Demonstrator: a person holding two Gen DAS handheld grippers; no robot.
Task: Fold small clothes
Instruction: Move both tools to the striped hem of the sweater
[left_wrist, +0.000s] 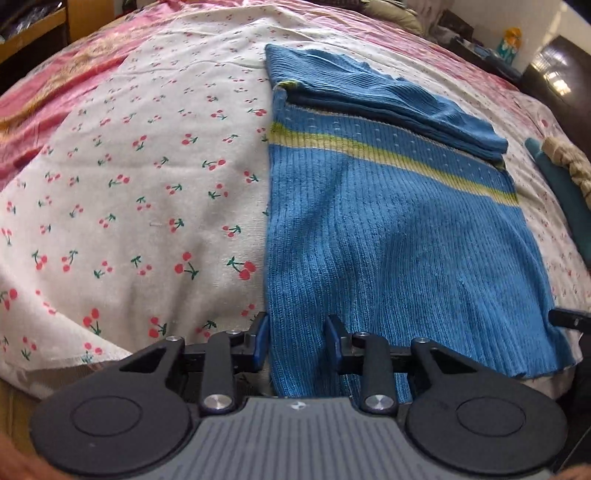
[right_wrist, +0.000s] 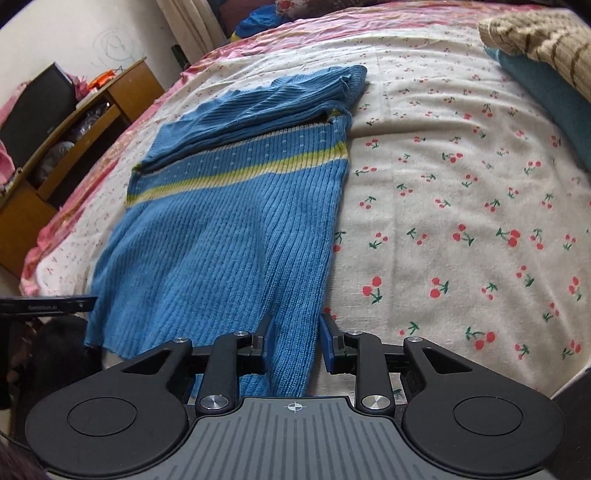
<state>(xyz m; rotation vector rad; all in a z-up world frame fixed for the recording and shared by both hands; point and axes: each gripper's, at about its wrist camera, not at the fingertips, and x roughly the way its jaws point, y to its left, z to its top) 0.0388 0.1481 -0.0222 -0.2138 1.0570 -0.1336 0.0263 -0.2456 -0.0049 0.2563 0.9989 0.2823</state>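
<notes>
A blue ribbed knit sweater (left_wrist: 388, 236) with a yellow-green stripe lies flat on the cherry-print sheet (left_wrist: 129, 192), its sleeves folded across the top. My left gripper (left_wrist: 297, 332) is open, its jaws straddling the sweater's near left hem corner. In the right wrist view the same sweater (right_wrist: 229, 229) lies left of centre on the sheet (right_wrist: 461, 206). My right gripper (right_wrist: 295, 332) is open, its jaws straddling the near right hem corner. Neither is closed on the cloth.
A pink floral bedspread (left_wrist: 55, 85) borders the sheet. A teal and beige knit pile (right_wrist: 535, 62) lies at the far right; it also shows in the left wrist view (left_wrist: 565, 173). A wooden shelf unit (right_wrist: 74, 129) stands left of the bed.
</notes>
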